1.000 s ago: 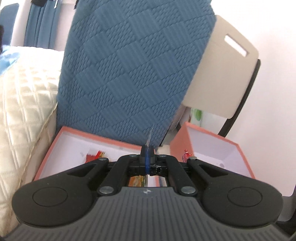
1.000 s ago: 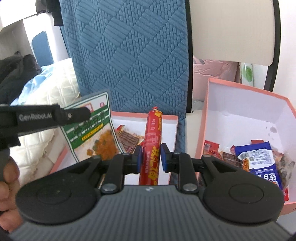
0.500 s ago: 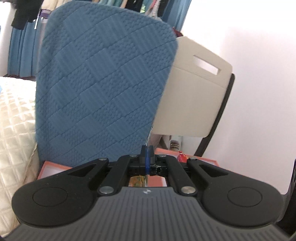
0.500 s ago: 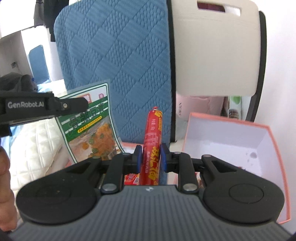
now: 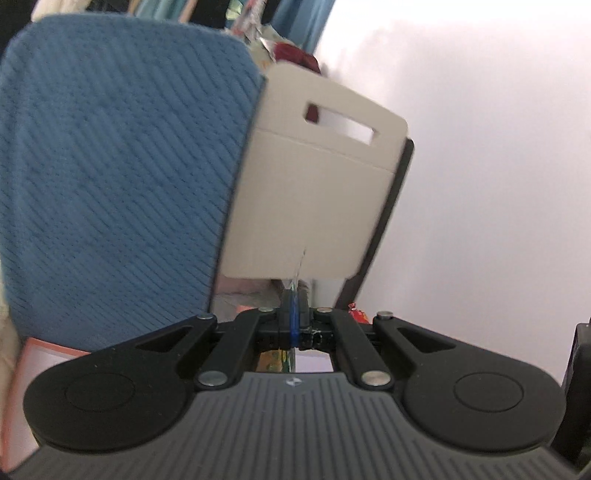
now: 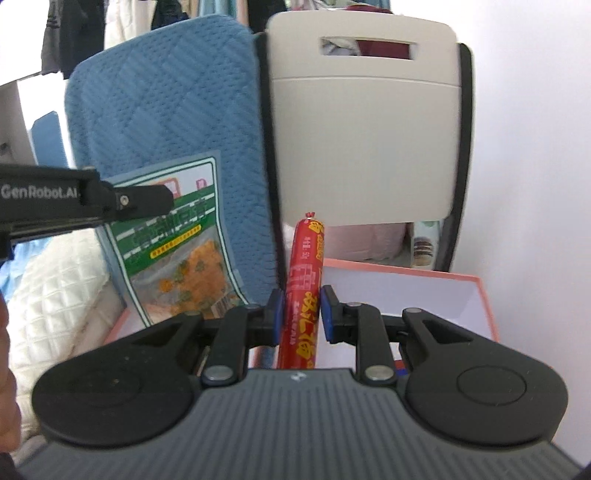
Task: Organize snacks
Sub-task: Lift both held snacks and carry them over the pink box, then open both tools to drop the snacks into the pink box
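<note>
Two claws, we note | left claw (image 5: 293, 314) pinched tight on packet (image 6: 173, 236) edge | right claw (image 6: 302, 314) clamps upright sausage (image 6: 304, 280)

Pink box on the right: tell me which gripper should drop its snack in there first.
Probably the right gripper. It holds the red sausage upright, with the pink box open just beyond its fingers. The left gripper, clamped on the green snack packet, sits further left, by the blue cushion.

A home bedroom is indicated: quilted bedding (image 6: 55, 295) left of the gripper, hung clothes (image 6: 74, 33) beyond.
</note>
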